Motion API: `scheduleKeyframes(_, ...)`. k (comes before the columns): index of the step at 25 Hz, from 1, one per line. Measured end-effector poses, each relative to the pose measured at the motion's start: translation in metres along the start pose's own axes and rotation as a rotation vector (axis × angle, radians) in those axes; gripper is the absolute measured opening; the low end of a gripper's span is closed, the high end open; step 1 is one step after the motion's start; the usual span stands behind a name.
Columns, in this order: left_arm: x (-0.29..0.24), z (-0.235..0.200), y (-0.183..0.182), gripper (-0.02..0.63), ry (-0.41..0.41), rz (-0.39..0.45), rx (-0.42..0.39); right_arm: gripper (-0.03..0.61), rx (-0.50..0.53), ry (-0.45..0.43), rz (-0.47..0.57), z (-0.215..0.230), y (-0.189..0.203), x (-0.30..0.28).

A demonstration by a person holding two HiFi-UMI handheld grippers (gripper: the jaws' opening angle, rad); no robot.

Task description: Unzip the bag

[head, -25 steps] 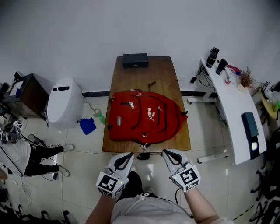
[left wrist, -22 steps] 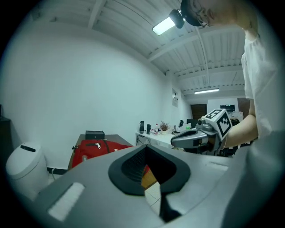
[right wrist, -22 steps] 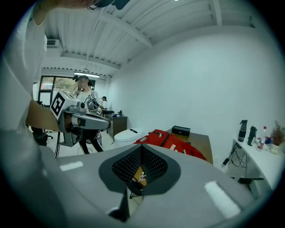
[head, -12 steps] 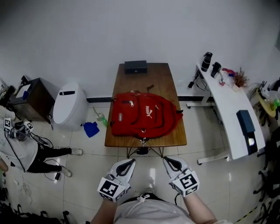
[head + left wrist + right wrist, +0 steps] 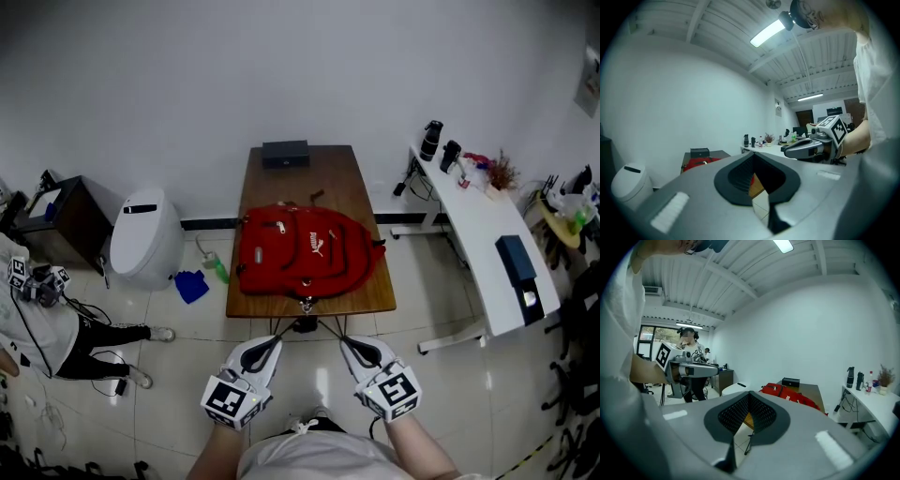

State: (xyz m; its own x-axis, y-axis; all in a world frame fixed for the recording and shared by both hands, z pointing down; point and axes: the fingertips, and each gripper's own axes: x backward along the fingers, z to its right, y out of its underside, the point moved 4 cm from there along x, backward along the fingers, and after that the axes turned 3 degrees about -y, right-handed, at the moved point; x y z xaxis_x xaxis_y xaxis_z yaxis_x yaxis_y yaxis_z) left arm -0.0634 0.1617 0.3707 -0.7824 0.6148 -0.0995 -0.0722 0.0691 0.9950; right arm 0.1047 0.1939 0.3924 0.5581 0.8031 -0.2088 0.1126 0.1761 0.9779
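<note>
Bag whole overhead, side-on from right tool

You face a brown wooden table. A red bag lies flat on it, and a black box sits at its far end.

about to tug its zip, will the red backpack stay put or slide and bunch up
Probably floppy: the red backpack lies slumped flat. It looks low and unfilled, so likely light, and may slide on the smooth wooden table.
</note>
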Motion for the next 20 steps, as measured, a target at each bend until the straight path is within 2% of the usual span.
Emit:
scheduleKeyframes(10, 0.001, 0.006, -0.004, 0.006, 0.013, 0.02, -0.008, 0.006, 0.014, -0.024, 0.022, -0.011, -0.005, -0.001)
scheduleKeyframes(20, 0.0, 0.003, 0.001, 0.006, 0.016, -0.005, 0.008, 0.006, 0.028, -0.03, 0.013, -0.01, -0.008, -0.006)
